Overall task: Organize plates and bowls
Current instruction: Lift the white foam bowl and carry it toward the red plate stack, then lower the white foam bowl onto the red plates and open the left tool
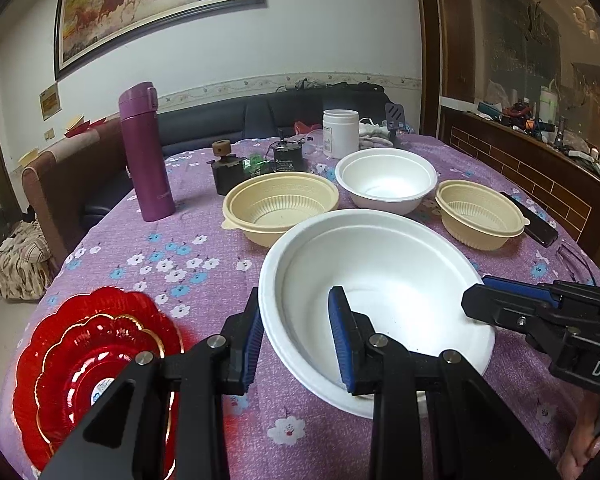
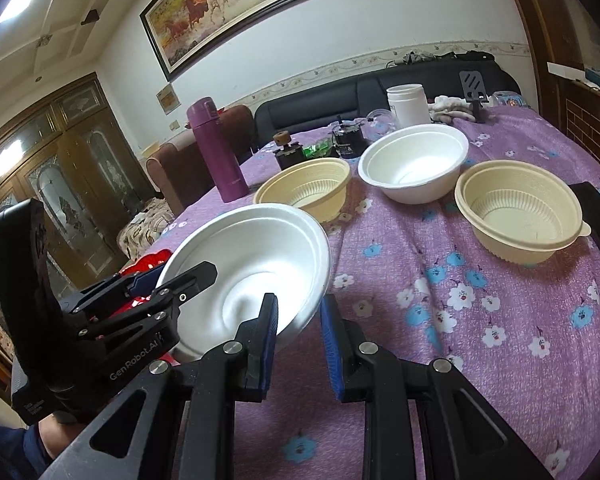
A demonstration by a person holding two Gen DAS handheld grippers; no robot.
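Note:
A big white foam bowl [image 1: 380, 280] sits near me on the purple flowered tablecloth. My left gripper [image 1: 296, 340] is open with its jaws straddling the bowl's left rim. My right gripper [image 2: 300, 344] is open and straddles the bowl's right rim [image 2: 316, 280]; it also shows in the left wrist view [image 1: 476, 296]. Farther back stand a second white bowl [image 1: 386, 180] and two cream ribbed bowls [image 1: 280, 204] [image 1: 478, 214]. Red scalloped glass plates [image 1: 96, 356] are stacked at the near left.
A purple thermos [image 1: 146, 152] stands at the back left. Small dark objects [image 1: 230, 168], a white jar [image 1: 340, 132] and a black phone stand [image 1: 394, 118] crowd the far end. A black remote [image 1: 532, 220] lies at the right edge. A sofa lies beyond.

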